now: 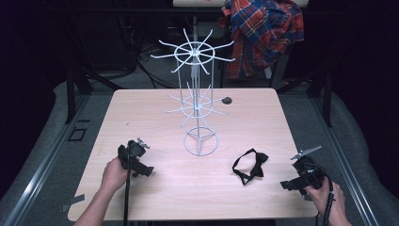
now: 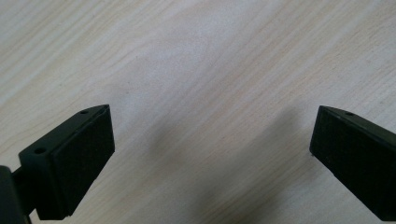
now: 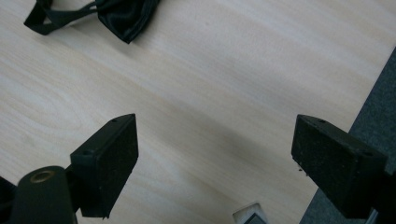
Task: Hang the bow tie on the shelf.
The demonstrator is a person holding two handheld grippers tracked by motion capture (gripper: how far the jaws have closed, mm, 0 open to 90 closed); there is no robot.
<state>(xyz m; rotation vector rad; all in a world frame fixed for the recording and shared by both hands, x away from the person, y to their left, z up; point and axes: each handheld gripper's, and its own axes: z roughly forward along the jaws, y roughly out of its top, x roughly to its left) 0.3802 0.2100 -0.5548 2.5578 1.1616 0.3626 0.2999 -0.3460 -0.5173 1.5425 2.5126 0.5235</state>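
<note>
Your pale wooden table (image 1: 155, 186) stands in a dark room with a plaid shirt (image 1: 262, 32) behind, a white wire rack (image 1: 197, 101) mid-table, the black bow tie (image 1: 250, 165) near your right gripper (image 1: 292, 182), and both that and your left gripper (image 1: 141, 165) spread, empty.

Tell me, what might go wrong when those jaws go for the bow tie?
The bow tie lies flat and limp on the table, so the right gripper, its jaws open, may catch just the strap and let the bow dangle. That gripper also sits near the table's edge, where the tie could be dragged off. The wire rack looks light and might tip if bumped.
</note>
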